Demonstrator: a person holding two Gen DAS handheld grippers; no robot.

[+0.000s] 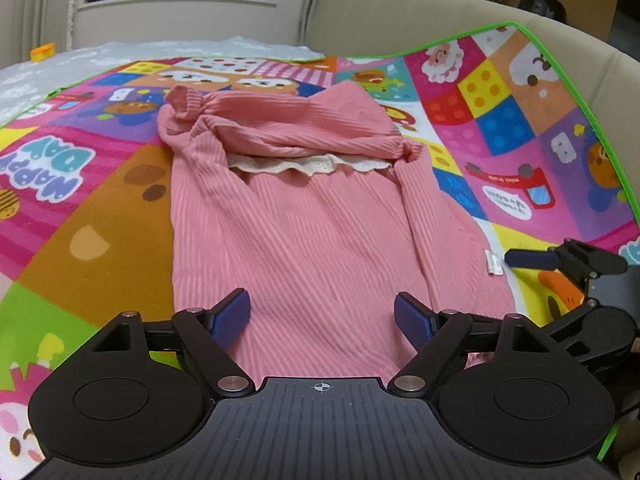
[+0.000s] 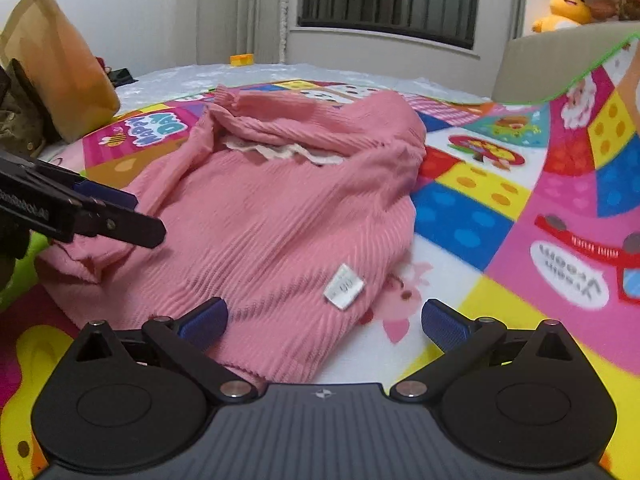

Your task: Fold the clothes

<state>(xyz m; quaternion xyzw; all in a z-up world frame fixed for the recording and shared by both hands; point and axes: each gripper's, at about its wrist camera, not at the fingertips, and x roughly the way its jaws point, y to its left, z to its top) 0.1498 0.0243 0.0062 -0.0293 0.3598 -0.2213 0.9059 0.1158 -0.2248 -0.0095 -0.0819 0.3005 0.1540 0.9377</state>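
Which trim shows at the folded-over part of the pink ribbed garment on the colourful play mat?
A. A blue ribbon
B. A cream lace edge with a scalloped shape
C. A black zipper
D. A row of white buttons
B. In the left wrist view, a cream scalloped lace edge runs across the pink ribbed garment just below the folded-over part; no zipper, buttons or ribbon are visible there.

The left claw [image 1: 322, 316] hangs spread wide over a pink ribbed sweater [image 1: 304, 224]; the right claw [image 1: 532, 260] sits beside its white tag [image 1: 493, 263].
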